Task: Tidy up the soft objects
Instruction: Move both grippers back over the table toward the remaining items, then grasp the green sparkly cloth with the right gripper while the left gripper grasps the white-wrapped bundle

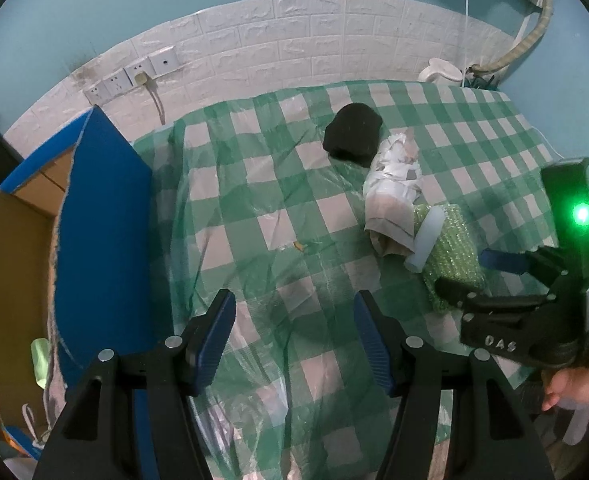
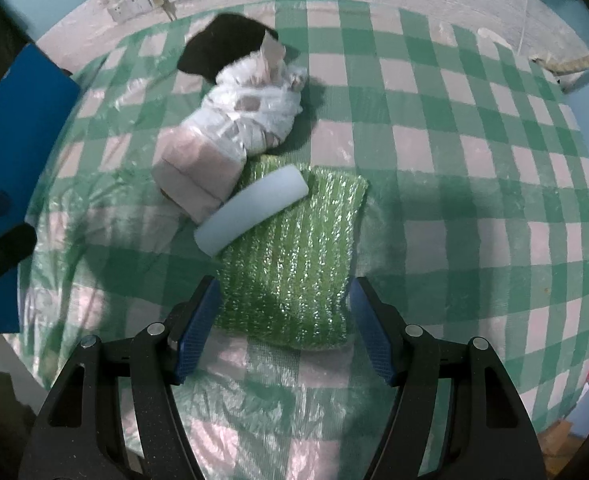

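Note:
A green bubble-wrap pad (image 2: pixel 294 264) lies on the checked tablecloth (image 2: pixel 454 160); a white foam piece (image 2: pixel 250 208) rests across its far end. Beside them lie a plastic-wrapped beige bundle (image 2: pixel 230 136) and a black soft cloth (image 2: pixel 226 46). My right gripper (image 2: pixel 284 320) is open, its fingers either side of the pad's near end, not closed on it. My left gripper (image 1: pixel 294 340) is open and empty above bare cloth. In the left wrist view the pad (image 1: pixel 450 256), foam piece (image 1: pixel 426 240), bundle (image 1: pixel 394 188), black cloth (image 1: pixel 352 136) and right gripper (image 1: pixel 478 276) show at right.
An open cardboard box with blue outer walls (image 1: pixel 98 216) stands at the table's left edge. A white brick-pattern wall with sockets (image 1: pixel 134 74) runs behind the table. A white object (image 1: pixel 440 72) and a hose (image 1: pixel 530 40) sit at the far right corner.

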The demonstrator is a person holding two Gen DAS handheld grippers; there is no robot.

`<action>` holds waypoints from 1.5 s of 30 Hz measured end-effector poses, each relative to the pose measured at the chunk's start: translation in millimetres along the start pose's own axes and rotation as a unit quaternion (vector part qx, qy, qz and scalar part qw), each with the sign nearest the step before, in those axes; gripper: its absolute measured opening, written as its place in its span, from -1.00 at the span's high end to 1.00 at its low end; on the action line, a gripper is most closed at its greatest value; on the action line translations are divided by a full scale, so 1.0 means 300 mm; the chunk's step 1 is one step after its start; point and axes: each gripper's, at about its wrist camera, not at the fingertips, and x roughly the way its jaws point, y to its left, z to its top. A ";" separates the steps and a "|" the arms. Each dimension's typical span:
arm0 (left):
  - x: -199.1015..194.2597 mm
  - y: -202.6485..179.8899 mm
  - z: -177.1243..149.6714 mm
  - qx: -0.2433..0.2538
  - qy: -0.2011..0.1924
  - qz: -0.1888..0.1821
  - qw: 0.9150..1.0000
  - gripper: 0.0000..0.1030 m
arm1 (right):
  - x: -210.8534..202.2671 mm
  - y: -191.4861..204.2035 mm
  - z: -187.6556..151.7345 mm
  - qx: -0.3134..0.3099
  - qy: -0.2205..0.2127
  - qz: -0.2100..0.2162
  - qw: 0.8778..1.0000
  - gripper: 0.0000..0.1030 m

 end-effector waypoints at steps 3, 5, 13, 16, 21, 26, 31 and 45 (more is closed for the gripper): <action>0.009 -0.010 0.009 0.000 0.002 -0.003 1.000 -0.22 | 0.023 -0.001 -0.006 -0.005 0.002 -0.005 1.000 -0.33; 0.013 -0.017 0.018 0.001 0.000 -0.005 1.000 -0.22 | 0.026 -0.009 -0.008 -0.004 -0.003 0.001 1.000 -0.32; 0.026 -0.049 0.071 -0.001 -0.006 -0.027 1.000 -0.34 | 0.016 -0.082 -0.011 -0.016 -0.008 0.001 1.000 0.52; 0.032 -0.069 0.094 0.000 -0.013 -0.036 0.999 -0.36 | 0.002 -0.118 -0.016 -0.021 -0.010 -0.007 1.000 0.59; 0.062 -0.096 0.133 -0.004 -0.014 -0.053 0.998 -0.37 | -0.021 -0.175 -0.024 -0.023 -0.013 -0.035 0.999 0.63; 0.110 -0.123 0.163 -0.012 -0.006 -0.073 0.997 -0.37 | -0.060 -0.221 -0.015 -0.028 -0.031 -0.067 0.997 0.64; 0.165 -0.160 0.185 -0.009 0.004 -0.079 0.997 -0.44 | -0.095 -0.236 -0.011 -0.041 -0.047 -0.085 0.994 0.64; 0.282 -0.204 0.177 0.007 0.026 -0.068 0.997 -0.02 | -0.107 -0.246 -0.010 -0.013 -0.052 -0.061 0.997 0.63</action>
